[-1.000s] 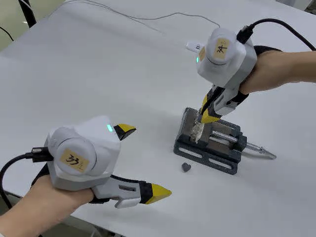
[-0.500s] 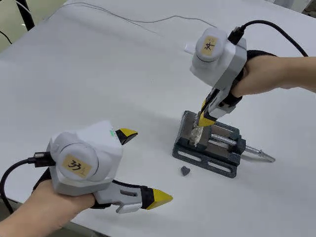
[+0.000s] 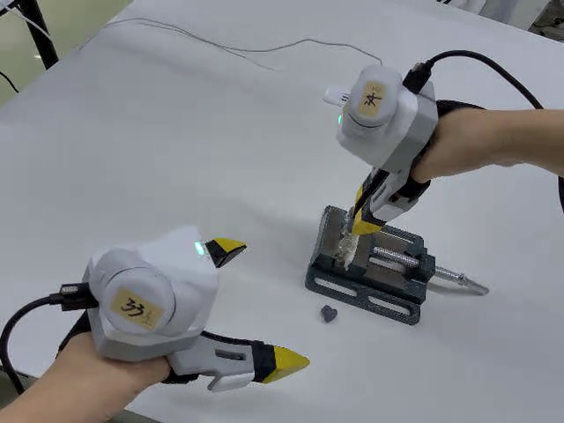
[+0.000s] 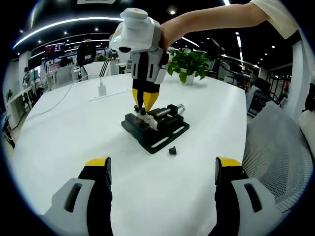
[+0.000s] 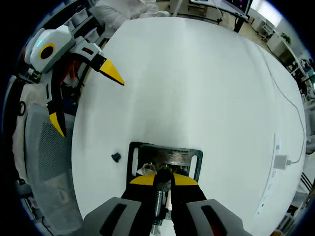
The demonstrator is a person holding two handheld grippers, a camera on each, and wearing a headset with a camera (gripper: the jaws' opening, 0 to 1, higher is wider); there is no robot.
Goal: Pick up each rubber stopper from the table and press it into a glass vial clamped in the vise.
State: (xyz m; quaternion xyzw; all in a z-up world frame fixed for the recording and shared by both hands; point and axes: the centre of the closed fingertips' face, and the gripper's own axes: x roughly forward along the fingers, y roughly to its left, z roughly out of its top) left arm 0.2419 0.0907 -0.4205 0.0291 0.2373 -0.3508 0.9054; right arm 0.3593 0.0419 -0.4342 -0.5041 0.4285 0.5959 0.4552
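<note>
"What sort of place was it?"

"An office. Past the left gripper (image 4: 162, 164) were a big white table (image 4: 59, 128), a green plant (image 4: 189, 63) and long ceiling lights (image 4: 69, 22). A mesh chair (image 4: 278, 147) stood on its right."

We see broad white table (image 3: 176, 132), bare matte top, rounded edge. White charger block (image 4: 102, 89) sits near table's far edge. Past that edge we make out leafy potted plant (image 4: 189, 61), then open office: desks, lit screens. Dark ceiling, long strip lights (image 4: 64, 22), small round spots. Grey mesh chair (image 4: 275, 147) just beside table edge. Greenish floor (image 3: 70, 18) beyond table corner.
</note>
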